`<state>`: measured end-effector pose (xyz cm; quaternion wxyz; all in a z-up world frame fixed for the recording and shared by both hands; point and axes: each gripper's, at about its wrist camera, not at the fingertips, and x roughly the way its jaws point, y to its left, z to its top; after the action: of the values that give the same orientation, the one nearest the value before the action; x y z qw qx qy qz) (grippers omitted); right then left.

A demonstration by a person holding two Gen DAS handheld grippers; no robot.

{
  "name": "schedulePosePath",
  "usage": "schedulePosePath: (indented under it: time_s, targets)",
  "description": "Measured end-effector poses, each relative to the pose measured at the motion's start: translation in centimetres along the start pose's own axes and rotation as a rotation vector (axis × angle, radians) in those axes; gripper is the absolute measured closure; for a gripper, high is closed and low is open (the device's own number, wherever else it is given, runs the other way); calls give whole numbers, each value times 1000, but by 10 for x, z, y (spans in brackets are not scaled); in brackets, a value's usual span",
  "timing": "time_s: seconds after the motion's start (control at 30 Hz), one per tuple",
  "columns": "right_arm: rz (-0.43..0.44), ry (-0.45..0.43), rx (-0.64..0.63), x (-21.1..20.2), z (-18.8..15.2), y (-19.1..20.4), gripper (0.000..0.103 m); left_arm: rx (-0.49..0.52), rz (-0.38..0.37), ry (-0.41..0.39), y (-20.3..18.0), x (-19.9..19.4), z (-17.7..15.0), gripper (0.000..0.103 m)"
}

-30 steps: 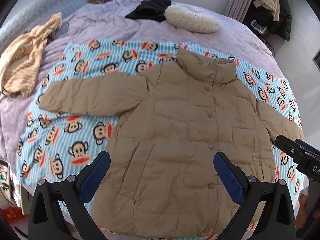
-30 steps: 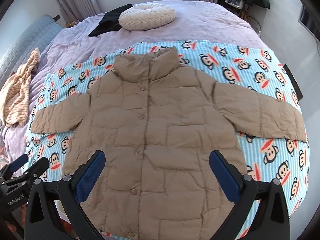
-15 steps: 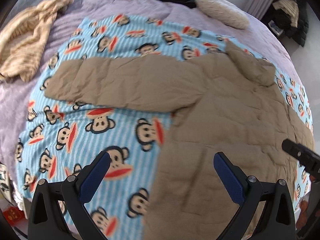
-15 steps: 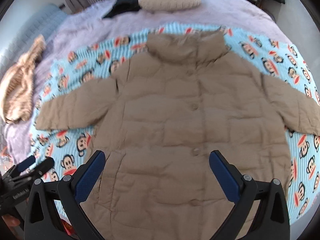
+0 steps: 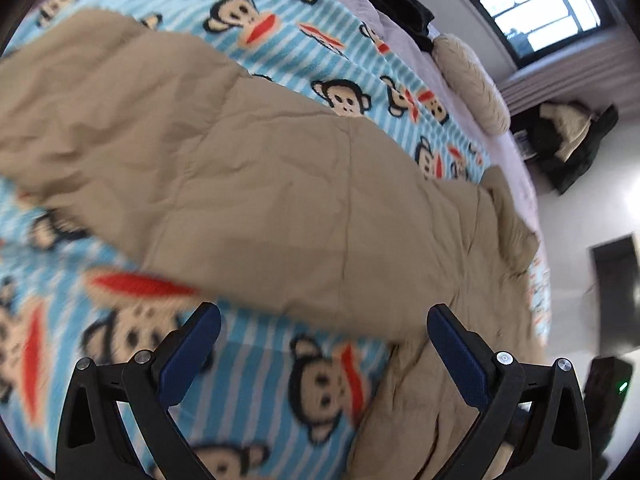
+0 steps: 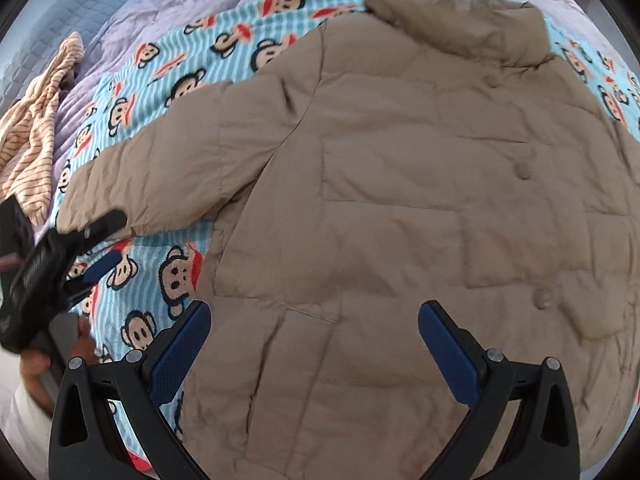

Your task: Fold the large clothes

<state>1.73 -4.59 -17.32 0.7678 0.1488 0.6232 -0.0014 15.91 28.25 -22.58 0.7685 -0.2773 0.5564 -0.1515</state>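
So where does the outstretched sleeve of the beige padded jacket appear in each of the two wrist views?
Left wrist view: the outstretched sleeve of the beige padded jacket fills the left and centre, running diagonally above the open left gripper.
Right wrist view: the same sleeve lies at centre-left, its cuff near the left gripper.
Shared landmark: the blue striped monkey-print blanket under the jacket.

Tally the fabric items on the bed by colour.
Tan: 1, jacket
Blue monkey print: 1, blanket
Black: 1, garment
Cream: 1, cushion
Striped beige: 1, garment
Total: 5
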Motion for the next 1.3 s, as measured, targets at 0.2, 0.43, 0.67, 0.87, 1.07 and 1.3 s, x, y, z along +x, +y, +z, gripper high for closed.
schedulePosePath:
  time_s: [0.2, 0.43, 0.67, 0.87, 1.07, 1.3]
  targets:
    - [34, -17, 6, 15, 12, 4, 0, -49, -81, -75, 12, 4, 30, 0]
    - [100, -85, -3, 22, 40, 15, 0, -104, 46, -222, 44, -22, 71, 2]
    - [188, -150, 50, 38, 81, 25, 55, -102, 90, -193, 66, -22, 87, 91]
    - [288, -93, 112, 78, 90, 27, 99, 92, 78, -304, 15, -68, 75, 91]
    - [309, -36, 109, 111, 88, 29, 99, 288, 7, -326, -66, -76, 63, 91]
    - [479, 20, 169, 105, 86, -1, 99, 469, -114, -288, -176, -46, 34, 91]
